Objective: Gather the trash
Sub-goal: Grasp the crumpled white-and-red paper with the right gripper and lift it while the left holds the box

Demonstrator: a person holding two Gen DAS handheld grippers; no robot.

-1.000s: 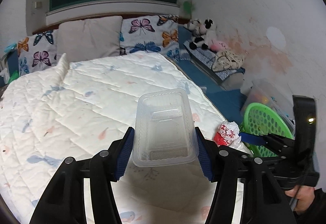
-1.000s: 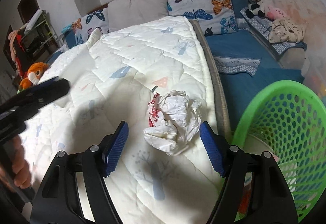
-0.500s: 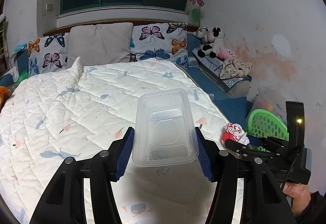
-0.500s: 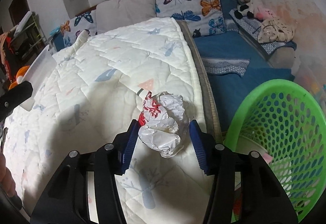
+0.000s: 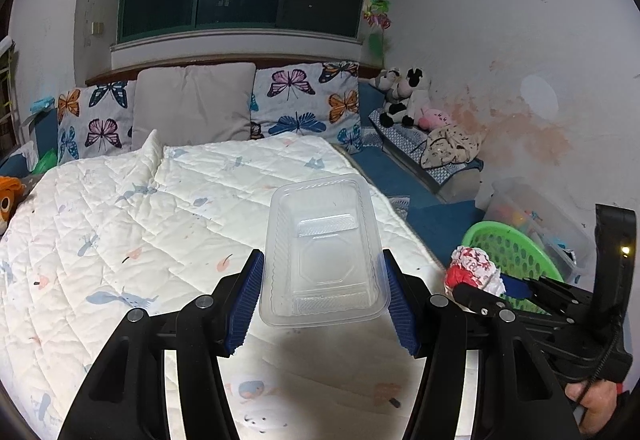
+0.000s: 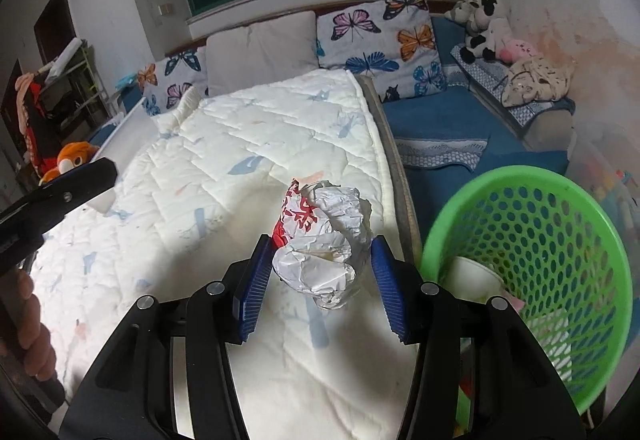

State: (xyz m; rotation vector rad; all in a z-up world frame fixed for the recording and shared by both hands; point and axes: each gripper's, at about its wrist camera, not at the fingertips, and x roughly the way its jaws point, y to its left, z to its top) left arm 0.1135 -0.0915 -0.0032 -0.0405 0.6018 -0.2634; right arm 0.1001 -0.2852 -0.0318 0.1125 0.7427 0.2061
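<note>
Jaws of the left gripper [image 5: 322,292] clench a clear tray [image 5: 323,254] by its sides, lifted above the quilt [image 5: 140,224]. Those of the right gripper [image 6: 316,286] grasp a paper wad [image 6: 324,236], raised off the bed's edge. From the wad, a green basket [image 6: 532,252] stands at three o'clock, with a cup [image 6: 474,276] inside.

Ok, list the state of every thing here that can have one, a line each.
Clear plastic rectangular container: empty, lidless, held off the bed.
Crumpled white and red paper wrapper: balled up, lifted above the quilt.
Left gripper: shut on the container.
Right gripper: shut on the wrapper.
Green perforated plastic basket: upright beside the bed, some trash inside.
White quilt: spread flat over the bed.
</note>
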